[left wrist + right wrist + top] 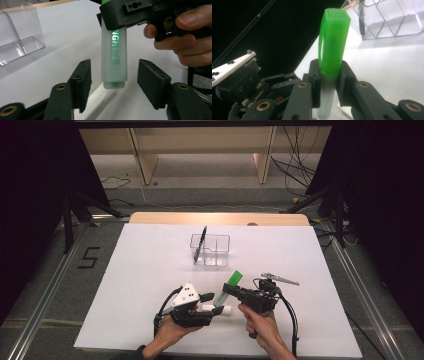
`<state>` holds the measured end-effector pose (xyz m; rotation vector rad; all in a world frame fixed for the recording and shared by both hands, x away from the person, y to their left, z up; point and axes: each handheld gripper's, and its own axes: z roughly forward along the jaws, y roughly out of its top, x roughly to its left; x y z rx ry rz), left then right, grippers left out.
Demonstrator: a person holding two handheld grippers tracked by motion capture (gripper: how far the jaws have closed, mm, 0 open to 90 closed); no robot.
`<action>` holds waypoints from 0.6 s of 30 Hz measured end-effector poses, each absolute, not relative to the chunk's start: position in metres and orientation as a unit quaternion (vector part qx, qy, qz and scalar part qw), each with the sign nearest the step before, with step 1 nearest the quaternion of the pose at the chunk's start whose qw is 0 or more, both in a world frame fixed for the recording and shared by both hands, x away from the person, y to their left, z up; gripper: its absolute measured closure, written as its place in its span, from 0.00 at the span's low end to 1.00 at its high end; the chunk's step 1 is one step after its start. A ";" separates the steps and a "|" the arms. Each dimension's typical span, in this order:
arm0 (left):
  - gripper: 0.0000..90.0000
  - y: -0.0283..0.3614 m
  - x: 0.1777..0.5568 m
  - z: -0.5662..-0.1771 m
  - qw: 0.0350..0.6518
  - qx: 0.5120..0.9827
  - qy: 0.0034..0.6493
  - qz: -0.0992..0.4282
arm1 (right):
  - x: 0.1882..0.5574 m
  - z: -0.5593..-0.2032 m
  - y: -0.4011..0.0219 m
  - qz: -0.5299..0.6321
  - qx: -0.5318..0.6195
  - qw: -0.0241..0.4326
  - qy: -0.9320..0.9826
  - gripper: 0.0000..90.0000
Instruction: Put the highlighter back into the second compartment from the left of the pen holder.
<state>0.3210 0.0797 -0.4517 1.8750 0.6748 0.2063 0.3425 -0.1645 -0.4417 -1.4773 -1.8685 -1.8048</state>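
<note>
White tabletop, handover of 1 highlighter between 2 grippers.

I read the step as a transfer: my right gripper [226,293] is clamped on the translucent-barrelled highlighter with the bright green cap [331,57], just below the cap, holding it raised above the white table sheet [150,270]. My left gripper [113,82] has its jaws apart, 1 on each side of the barrel's lower end and clear of it. A white marker [216,309] lies on the sheet beneath. Next move, in my judgement: carry the highlighter to the clear plastic divided holder [210,249], where 1 black pen [200,243] already stands, and lower it in upright.
</note>
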 end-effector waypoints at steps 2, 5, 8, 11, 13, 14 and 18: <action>0.45 0.082 0.322 -0.452 0.537 0.792 0.280 0.081 | 0.343 -0.440 -0.166 -0.603 -0.489 0.067 -0.626 0.85; 0.39 0.085 0.324 -0.453 0.528 0.797 0.281 0.078 | 0.344 -0.437 -0.168 -0.604 -0.486 0.056 -0.629 0.85; 0.36 0.087 0.325 -0.454 0.525 0.799 0.282 0.078 | 0.344 -0.436 -0.169 -0.603 -0.484 0.046 -0.633 0.85; 0.34 0.092 0.326 -0.455 0.516 0.808 0.271 0.085 | 0.347 -0.434 -0.171 -0.603 -0.482 0.034 -0.635 0.85; 0.33 0.094 0.327 -0.455 0.513 0.810 0.272 0.083 | 0.347 -0.433 -0.172 -0.601 -0.481 0.029 -0.637 0.85; 0.32 0.095 0.328 -0.456 0.515 0.808 0.276 0.079 | 0.347 -0.433 -0.172 -0.600 -0.479 0.024 -0.640 0.85; 0.27 0.103 0.330 -0.457 0.511 0.808 0.283 0.077 | 0.352 -0.428 -0.175 -0.603 -0.478 0.017 -0.638 0.85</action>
